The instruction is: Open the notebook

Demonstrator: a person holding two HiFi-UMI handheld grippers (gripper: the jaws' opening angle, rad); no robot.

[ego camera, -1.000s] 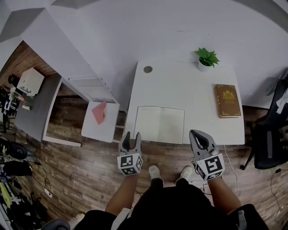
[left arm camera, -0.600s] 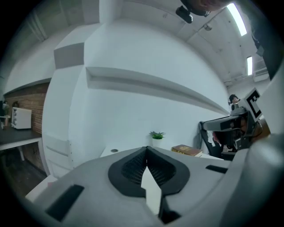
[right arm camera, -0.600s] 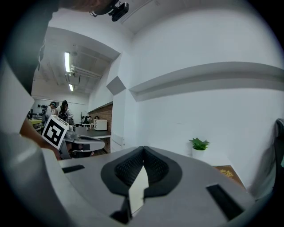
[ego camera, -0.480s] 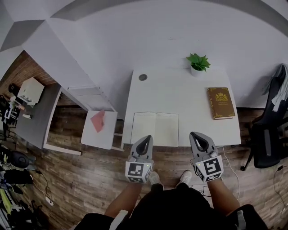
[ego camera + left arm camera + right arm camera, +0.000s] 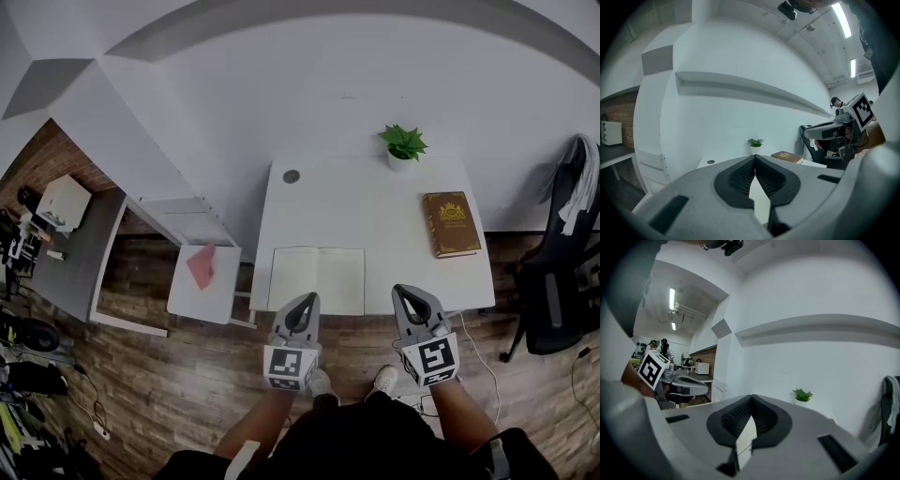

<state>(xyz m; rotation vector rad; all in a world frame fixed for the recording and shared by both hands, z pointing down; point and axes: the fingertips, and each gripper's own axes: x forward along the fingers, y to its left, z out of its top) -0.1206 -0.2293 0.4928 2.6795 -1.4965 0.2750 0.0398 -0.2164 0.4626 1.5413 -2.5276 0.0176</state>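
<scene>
Facing the desk: a person is standing at the near edge of a white tabletop [image 5: 356, 211], looking steeply down and holding a gripper in each hand.
Notebook: the notebook [image 5: 317, 279] is lying open and flat, both pale pages facing up, against the near edge of the tabletop, left of the middle. Judging by this, the opening looks done.
Left gripper: the left gripper [image 5: 304, 300] is hanging just off the near edge, over the wooden floor, pointing at the notebook's near side without touching it. Its jaws are pressing together with nothing between them.
Right gripper: the right gripper [image 5: 406, 292] is hanging off the same edge, to the right of the notebook and apart from it. Its jaws are likewise meeting at the tips and gripping nothing.
Why held so: both seem to be resting clear of the pages because nothing needs pinning; the covers are lying flat by themselves.
Brown book: a closed brown book [image 5: 451, 223] is lying by the right edge, well apart from the notebook, seemingly out of the working space.
Plant: a small potted plant [image 5: 402, 145] is standing at the far edge, right of the middle.
Cable hole: a round cable hole [image 5: 292, 176] is sitting near the far left corner.
Beside the desk: a low white side table [image 5: 187, 291] carrying a pink sheet [image 5: 202, 265] is standing on the left, a dark chair [image 5: 562, 272] on the right.
</scene>
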